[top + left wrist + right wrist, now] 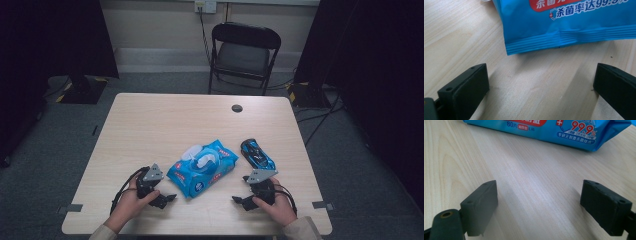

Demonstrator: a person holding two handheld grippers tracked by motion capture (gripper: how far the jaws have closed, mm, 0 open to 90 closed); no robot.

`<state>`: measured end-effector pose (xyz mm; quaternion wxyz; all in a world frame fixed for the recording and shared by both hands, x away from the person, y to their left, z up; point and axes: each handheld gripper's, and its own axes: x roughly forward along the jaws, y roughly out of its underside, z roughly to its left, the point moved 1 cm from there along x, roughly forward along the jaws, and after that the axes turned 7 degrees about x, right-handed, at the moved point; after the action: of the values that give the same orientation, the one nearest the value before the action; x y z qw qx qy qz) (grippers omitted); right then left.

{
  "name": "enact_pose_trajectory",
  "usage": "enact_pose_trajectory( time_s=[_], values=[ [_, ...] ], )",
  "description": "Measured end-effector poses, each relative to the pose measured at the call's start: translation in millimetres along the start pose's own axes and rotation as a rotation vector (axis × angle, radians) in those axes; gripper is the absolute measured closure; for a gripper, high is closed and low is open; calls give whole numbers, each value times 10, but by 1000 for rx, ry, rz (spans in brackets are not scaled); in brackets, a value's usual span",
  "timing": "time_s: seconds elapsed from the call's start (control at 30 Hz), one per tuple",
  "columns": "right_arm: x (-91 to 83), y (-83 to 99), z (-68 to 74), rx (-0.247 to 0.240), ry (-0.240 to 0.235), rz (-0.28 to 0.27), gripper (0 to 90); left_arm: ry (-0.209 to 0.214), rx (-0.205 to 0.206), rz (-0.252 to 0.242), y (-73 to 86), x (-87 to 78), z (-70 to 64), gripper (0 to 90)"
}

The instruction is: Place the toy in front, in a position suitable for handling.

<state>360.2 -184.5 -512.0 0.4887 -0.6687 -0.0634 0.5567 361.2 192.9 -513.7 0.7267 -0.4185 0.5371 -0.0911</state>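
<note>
The blue wet wipes pack [202, 169] lies between the left gripper [170, 198] and right gripper [236, 200]. Both are wide open on bare table [150, 125].

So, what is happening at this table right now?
A person sits at a wooden table with tongs in each hand. The left tongs and the right tongs both rest on the table, open and holding nothing, pointing at a blue pack of wet wipes lying between them. Neither touches it. A blue toy car lies beside the pack, near the right tongs.
</note>
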Motion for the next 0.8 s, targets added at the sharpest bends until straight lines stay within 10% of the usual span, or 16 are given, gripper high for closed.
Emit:
enact_pose_trajectory(
  time_s=[0.53,0.8],
  values=[
    [-5,0,-12,20,14,-3,145,-1,-6,9,4,-26,-26,1],
    [-36,-200,6,39,16,-47,144,24,-17,-28,-35,-71,-37,163]
  ],
)
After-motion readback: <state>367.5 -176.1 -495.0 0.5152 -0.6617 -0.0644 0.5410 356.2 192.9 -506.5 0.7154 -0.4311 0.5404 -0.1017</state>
